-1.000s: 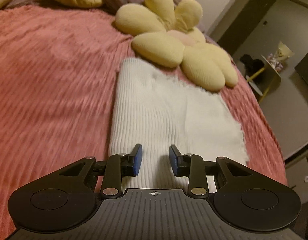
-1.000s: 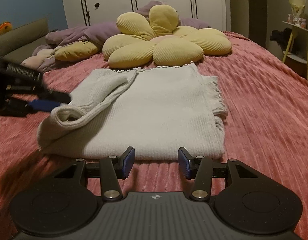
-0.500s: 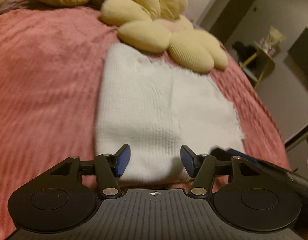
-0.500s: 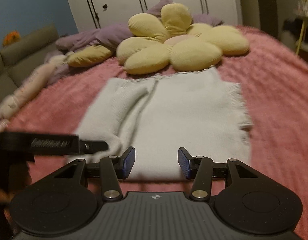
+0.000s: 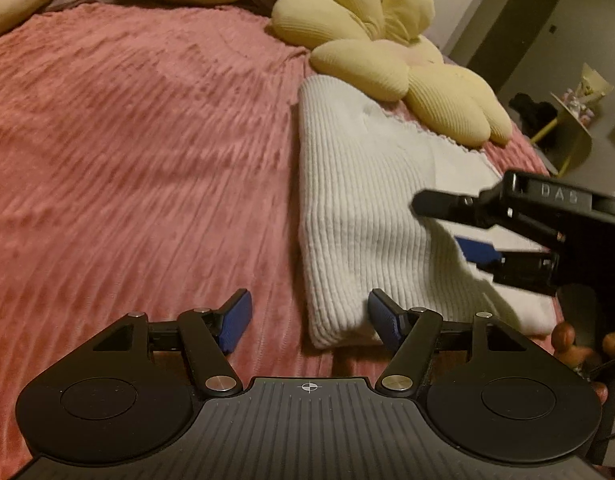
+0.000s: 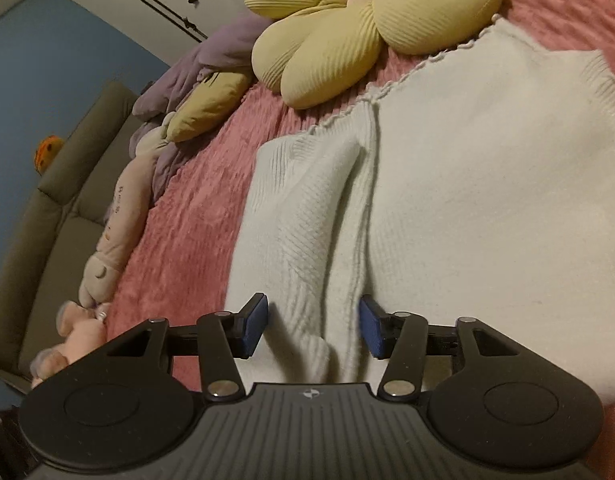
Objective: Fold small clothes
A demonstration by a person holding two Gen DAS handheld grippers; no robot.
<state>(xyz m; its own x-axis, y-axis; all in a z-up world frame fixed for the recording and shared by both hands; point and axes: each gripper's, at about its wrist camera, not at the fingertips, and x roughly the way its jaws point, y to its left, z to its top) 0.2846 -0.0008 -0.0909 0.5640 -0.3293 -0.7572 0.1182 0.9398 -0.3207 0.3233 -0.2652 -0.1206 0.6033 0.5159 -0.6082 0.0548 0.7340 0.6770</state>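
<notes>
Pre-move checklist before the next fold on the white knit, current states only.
1. Left tongs free of cloth: ok, jaws have just been opening, nothing pinched.
2. Right tongs placed on fold: ok, white knit ridge between pads.
3. Right grip closed: not ok, pads apart.
4. Flower cushion clear of knit: not ok, its petals border the top edge.
5. Bedspread flat: ok.
6. Layers underneath aligned: cannot tell.
</notes>
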